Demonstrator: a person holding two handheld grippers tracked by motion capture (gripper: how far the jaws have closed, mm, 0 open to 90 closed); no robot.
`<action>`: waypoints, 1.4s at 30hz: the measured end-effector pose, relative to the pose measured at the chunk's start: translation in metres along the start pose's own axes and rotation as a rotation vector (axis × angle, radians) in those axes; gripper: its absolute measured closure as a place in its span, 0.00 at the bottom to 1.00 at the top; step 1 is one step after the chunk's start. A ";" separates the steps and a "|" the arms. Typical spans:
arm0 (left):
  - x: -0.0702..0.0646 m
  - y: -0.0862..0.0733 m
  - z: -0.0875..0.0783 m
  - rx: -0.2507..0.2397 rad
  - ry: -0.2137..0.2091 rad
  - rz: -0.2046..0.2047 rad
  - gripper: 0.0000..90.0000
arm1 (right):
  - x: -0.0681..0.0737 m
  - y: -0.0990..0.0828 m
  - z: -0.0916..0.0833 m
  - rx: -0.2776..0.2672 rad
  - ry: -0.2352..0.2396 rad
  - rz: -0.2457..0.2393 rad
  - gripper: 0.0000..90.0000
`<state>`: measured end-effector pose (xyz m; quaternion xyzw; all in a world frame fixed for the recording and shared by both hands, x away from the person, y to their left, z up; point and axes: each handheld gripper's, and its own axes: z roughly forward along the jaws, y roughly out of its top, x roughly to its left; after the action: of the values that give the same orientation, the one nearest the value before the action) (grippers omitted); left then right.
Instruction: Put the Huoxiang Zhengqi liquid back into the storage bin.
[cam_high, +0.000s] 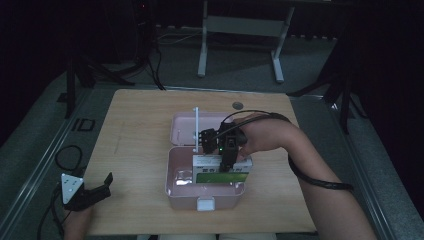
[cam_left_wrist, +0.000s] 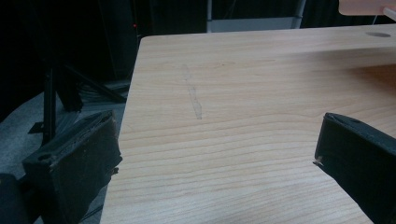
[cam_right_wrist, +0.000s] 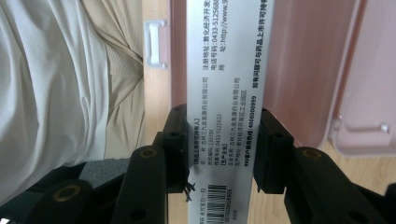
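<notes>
We see one pink case (cam_high: 175, 165) and one carton (cam_right_wrist: 224, 93). Our right gripper (cam_right_wrist: 219, 149) clamps the carton. Our left gripper (cam_left_wrist: 210, 154) gapes, empty.

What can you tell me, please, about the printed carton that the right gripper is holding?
The carton is a flat cardboard box, white and grey with a green panel on one face, and carries black print and a barcode on its narrow side. The right gripper is shut on it, one black jaw on each broad face. It sits edge-up in the open pink case on the wooden table, low inside the tray.
</notes>
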<state>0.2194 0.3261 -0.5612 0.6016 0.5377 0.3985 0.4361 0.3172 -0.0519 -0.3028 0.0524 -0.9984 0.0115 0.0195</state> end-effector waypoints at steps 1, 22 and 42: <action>0.000 0.000 0.000 0.001 -0.001 0.001 0.00 | 0.000 0.003 0.002 0.001 0.002 0.000 0.69; 0.000 0.000 0.000 0.004 -0.004 0.004 0.00 | -0.009 0.017 0.065 0.031 0.035 -0.024 0.69; 0.000 0.000 0.000 0.002 -0.005 0.006 0.00 | -0.013 0.016 0.123 0.063 0.096 -0.020 0.69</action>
<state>0.2198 0.3259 -0.5612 0.6047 0.5353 0.3976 0.4356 0.3235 -0.0373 -0.4263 0.0624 -0.9948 0.0450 0.0660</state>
